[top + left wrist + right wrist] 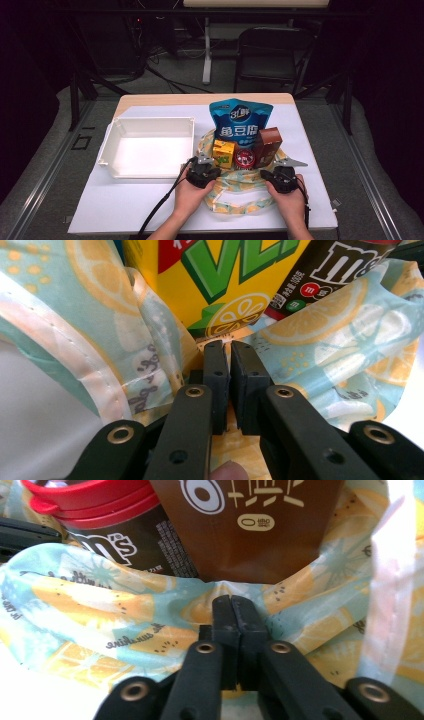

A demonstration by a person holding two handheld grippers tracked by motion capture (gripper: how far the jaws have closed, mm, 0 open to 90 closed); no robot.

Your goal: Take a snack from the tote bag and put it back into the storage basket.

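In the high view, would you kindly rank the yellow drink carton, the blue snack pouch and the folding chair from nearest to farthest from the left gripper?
From the left gripper:
1. Yellow drink carton, just right of it, in the lemon-print bag.
2. Blue snack pouch, standing behind the carton.
3. Folding chair, on the floor beyond the table.

Two cartons (223,153), one tub (245,158), one pouch (240,122)

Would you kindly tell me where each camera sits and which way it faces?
High view: above the person's side, facing forward and down on the table; both hands, left gripper and right gripper show.
Left gripper view: rides that gripper, facing the yellow carton; a fingertip shows.
Right gripper view: rides that gripper, facing the brown carton.
All share the lemon-print bag.
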